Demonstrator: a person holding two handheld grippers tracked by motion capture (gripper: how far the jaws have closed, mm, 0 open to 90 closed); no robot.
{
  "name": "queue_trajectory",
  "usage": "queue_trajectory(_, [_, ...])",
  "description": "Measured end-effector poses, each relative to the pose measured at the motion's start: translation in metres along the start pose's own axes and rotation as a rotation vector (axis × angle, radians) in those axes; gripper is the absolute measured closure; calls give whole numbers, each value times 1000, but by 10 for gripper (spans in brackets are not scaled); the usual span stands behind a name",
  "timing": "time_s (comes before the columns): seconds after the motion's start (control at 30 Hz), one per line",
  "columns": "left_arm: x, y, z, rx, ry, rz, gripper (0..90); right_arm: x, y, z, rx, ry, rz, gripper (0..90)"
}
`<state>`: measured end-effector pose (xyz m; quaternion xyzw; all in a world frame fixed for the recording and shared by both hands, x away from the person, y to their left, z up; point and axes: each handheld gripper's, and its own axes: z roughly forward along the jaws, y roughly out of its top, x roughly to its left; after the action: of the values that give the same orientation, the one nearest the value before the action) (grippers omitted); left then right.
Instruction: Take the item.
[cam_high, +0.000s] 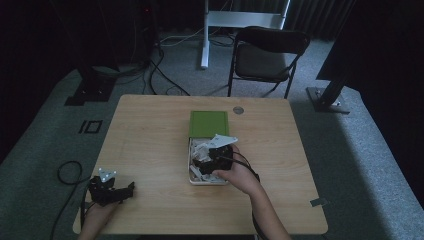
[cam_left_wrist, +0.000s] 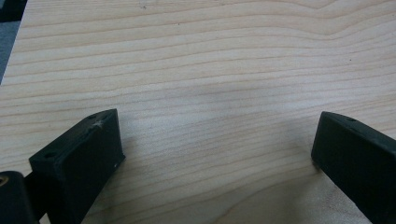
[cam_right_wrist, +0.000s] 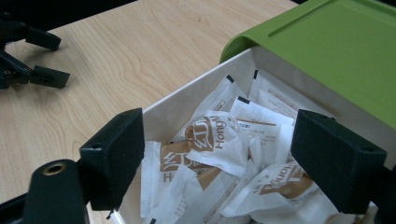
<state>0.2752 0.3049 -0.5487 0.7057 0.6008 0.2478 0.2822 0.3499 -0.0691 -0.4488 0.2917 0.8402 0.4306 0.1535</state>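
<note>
- Left gripper (cam_high: 131, 188): resting near the worktop's (cam_high: 150, 145) near-left corner, well apart from the box. Fingers (cam_left_wrist: 81, 161) spread wide and holding nothing; the left gripper view has bare wood grain between them.
- Right gripper (cam_high: 201, 161): held over the open white box (cam_high: 190, 165) near the worktop's middle. Fingers (cam_right_wrist: 114, 154) stand wide apart, gripping nothing, with the packets below and between them, not yet pressed.
- Paper packets (cam_right_wrist: 217, 137): white sachets with brown print, loosely heaped and overlapping in the box. One crumpled packet lies uppermost, roughly centred between the fingers.
- Green lid (cam_high: 209, 123): on the far end of the box, touching it; in the right gripper view it overhangs the far wall.
- Step in hand, as judged: picking one packet out of the box. It would go best by lowering straight onto the topmost packet, keeping both fingers inside the walls, closing on a raised fold rather than a flat face, and lifting slowly so neighbours fall away.
- Risk, as judged: a finger catching the near wall and dragging the light box.
- View notes: the high view gives the layout, plus a folding chair (cam_high: 267, 55) and floor cables beyond the worktop, but the packets are a pale blur. The right gripper view gives the print, the creases and the finger spacing, with the left gripper far off at its upper left.
</note>
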Motion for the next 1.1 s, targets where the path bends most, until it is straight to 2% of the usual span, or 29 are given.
queue_trajectory(0.13, [0, 0, 0, 1, 0, 0, 27, 1, 0, 6, 19, -30, 9, 214])
queue_trajectory(0.47, [0, 0, 0, -1, 0, -1, 27, 7, -2, 19, 50, -44, 30, 269])
queue_trajectory(0.7, [0, 0, 0, 2, 0, 2, 27, 6, -5, 26, 66, -84, 30, 338])
queue_trajectory(0.9, [0, 0, 0, 1, 0, 1, 27, 5, -9, 30, 71, -73, 12, 442])
queue_trajectory(0.93, [0, 0, 0, 2, 0, 2, 27, 5, -9, 31, 71, -72, 11, 483])
queue_trajectory(1.1, [0, 0, 0, 2, 0, 0, 27, 3, -9, 31, 75, -63, 36, 541])
